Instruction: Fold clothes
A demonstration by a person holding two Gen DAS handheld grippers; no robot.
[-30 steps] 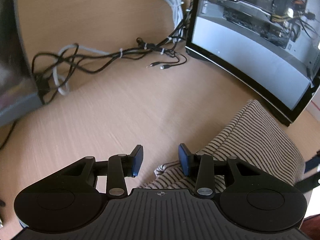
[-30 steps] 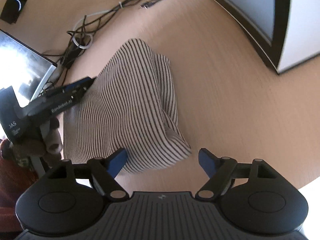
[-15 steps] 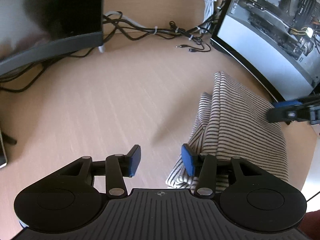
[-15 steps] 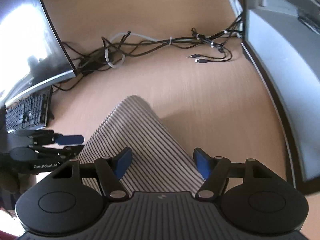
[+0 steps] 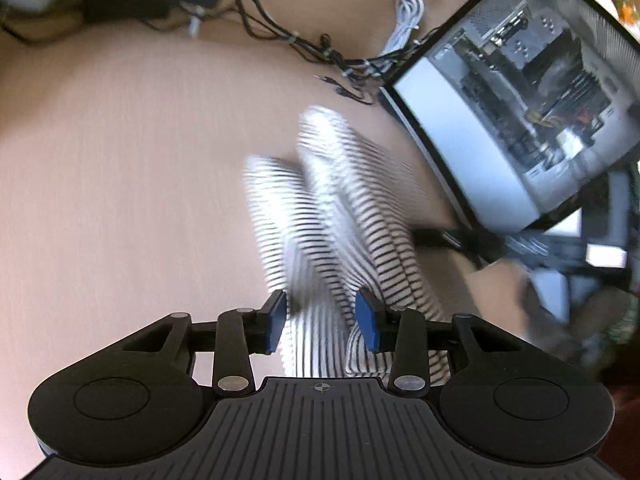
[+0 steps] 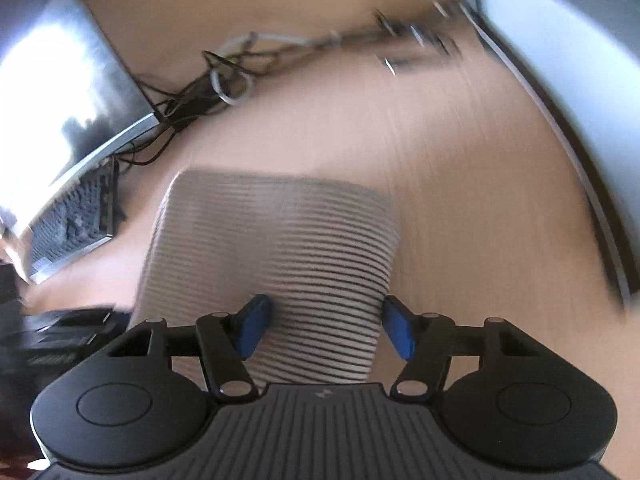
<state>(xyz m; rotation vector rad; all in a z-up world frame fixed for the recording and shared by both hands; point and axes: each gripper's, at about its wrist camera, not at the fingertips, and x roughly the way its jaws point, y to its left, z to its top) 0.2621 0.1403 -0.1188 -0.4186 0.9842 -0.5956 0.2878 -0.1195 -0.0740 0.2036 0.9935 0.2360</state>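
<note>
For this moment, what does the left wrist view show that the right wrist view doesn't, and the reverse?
Only the left wrist view shows the open computer case with its components exposed, a coiled white cable, and the striped garment bunched into separate folds.

Only the right wrist view shows the keyboard, a bright monitor above it, and the garment as one flat folded block.

Both show the wooden desk, the tangled black cables and striped fabric between blue pads. The left claw and right claw have just been closing, neither visibly pinching the cloth.
</note>
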